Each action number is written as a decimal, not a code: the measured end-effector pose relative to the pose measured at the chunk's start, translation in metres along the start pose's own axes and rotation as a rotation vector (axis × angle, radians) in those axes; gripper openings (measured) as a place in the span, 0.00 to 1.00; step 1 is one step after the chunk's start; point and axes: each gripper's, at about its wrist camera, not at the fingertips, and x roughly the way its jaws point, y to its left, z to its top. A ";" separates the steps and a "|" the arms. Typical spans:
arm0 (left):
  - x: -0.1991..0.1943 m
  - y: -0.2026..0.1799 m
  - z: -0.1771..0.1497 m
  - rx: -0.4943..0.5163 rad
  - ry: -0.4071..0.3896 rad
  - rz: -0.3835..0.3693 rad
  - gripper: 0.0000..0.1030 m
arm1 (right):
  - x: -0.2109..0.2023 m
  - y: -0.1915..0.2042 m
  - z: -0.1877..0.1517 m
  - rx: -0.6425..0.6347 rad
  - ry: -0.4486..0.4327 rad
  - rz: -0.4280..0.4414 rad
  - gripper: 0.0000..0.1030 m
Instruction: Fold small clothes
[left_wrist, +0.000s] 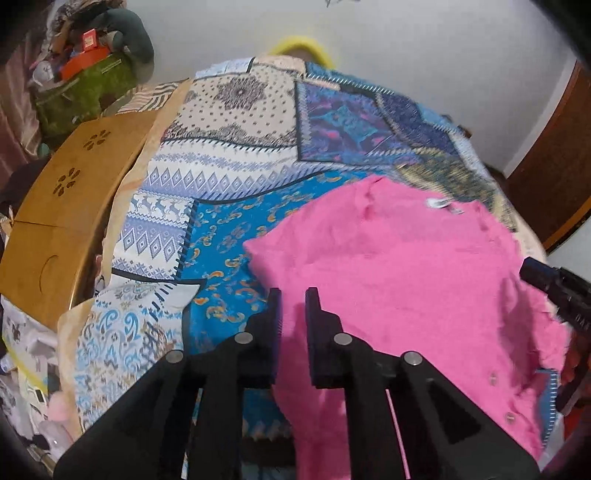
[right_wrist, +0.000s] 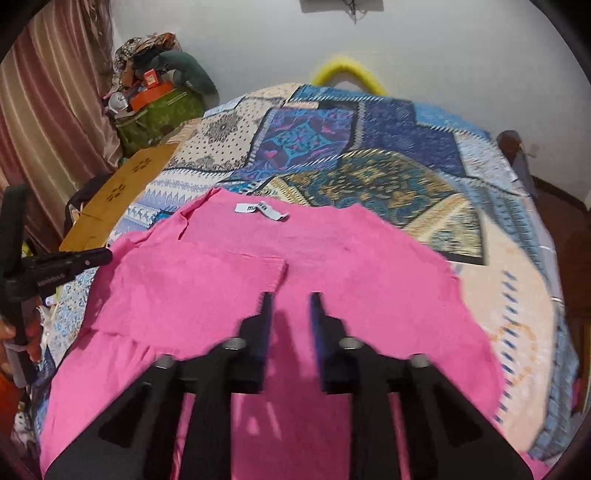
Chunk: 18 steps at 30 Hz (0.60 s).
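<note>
A pink knit garment lies spread on the patterned bedspread, with a white neck label at its far edge and small buttons near its front right corner. My left gripper hovers over the garment's left edge, jaws slightly apart with nothing between them. My right gripper is over the garment's middle, jaws apart and empty. Each gripper shows at the edge of the other's view, the right one and the left one.
A wooden folding board lies at the bed's left edge. A green bag with clutter stands by the curtain at far left. A yellow hoop sits behind the bed against the white wall. Dark wooden furniture is at right.
</note>
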 end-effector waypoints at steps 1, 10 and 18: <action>-0.007 -0.004 -0.001 0.009 -0.005 0.001 0.15 | -0.010 -0.001 -0.002 -0.004 -0.014 -0.013 0.41; -0.075 -0.058 -0.029 0.095 -0.089 -0.015 0.49 | -0.110 -0.036 -0.049 0.018 -0.113 -0.132 0.50; -0.069 -0.102 -0.071 0.164 -0.027 -0.029 0.54 | -0.151 -0.103 -0.118 0.149 -0.074 -0.280 0.50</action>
